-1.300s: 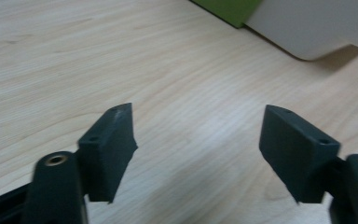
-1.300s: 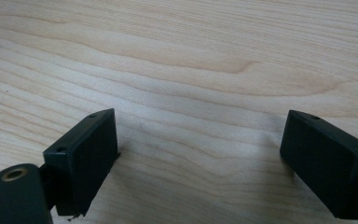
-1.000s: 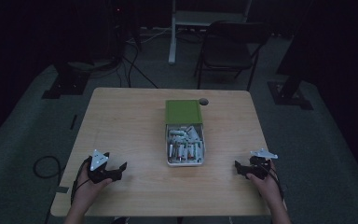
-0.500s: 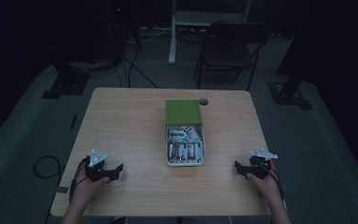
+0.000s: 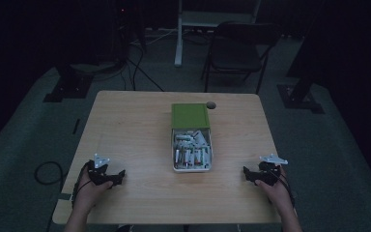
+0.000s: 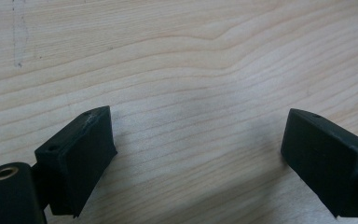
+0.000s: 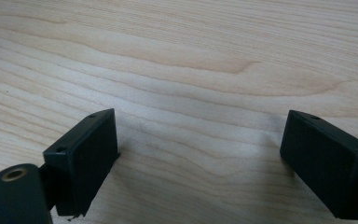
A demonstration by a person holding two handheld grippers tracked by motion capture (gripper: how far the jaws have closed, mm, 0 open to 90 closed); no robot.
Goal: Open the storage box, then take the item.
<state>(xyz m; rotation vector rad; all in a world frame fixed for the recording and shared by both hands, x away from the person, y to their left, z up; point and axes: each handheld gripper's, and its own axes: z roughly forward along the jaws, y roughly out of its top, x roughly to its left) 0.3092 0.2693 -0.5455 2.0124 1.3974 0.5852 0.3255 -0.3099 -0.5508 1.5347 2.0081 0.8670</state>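
Overhead, a white tray (image 5: pixel 211 159) of small pale batteries (image 5: pixel 191 155) (packed in rows), a green lid (image 5: pixel 190 116) at its far end, sits midway between the left gripper (image 5: pixel 118 176) and right gripper (image 5: pixel 248 174), well apart from each. Closer in, the left gripper view shows its jaws, which have just been opening, spread wide over bare wooden table (image 6: pixel 191 70), gripping nothing. Likewise, the right gripper view shows wide, empty jaws over bare wood.

Each hand-held gripper (image 5: pixel 122 175) is black, with blocky jaws marked by small screw holes, a brass-ringed hole beside one jaw, a grey three-cornered plate on top, and a dark trailing cable.
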